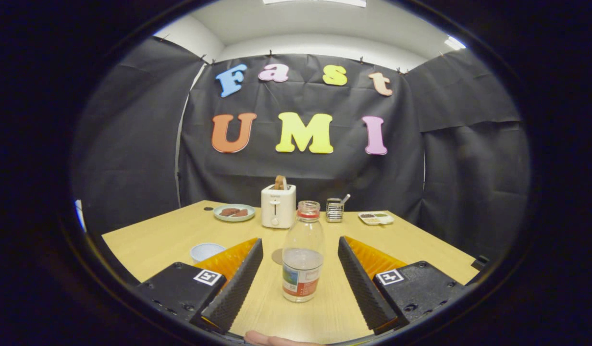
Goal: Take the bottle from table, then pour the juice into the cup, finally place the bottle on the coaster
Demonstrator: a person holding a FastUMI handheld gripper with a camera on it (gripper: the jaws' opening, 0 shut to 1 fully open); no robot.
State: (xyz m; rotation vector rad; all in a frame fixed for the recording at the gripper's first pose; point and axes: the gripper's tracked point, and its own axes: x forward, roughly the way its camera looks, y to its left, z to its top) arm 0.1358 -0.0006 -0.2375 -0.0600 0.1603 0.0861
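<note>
the task is only at its start: the gripper [301, 274] is wide apart around the standing bottle [302, 254], not touching, and the cup [205, 251] and coaster [277, 256] wait.

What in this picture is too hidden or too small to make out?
- Coaster: gripper view, mostly behind the bottle.
- Cup: one finger of the open gripper covers its near side; contents unseen.
- Small tray: contents too small.
- Metal holder: too small to identify.

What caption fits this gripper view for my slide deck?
Open gripper straddling an upright bottle on the table, cup nearby.
</note>
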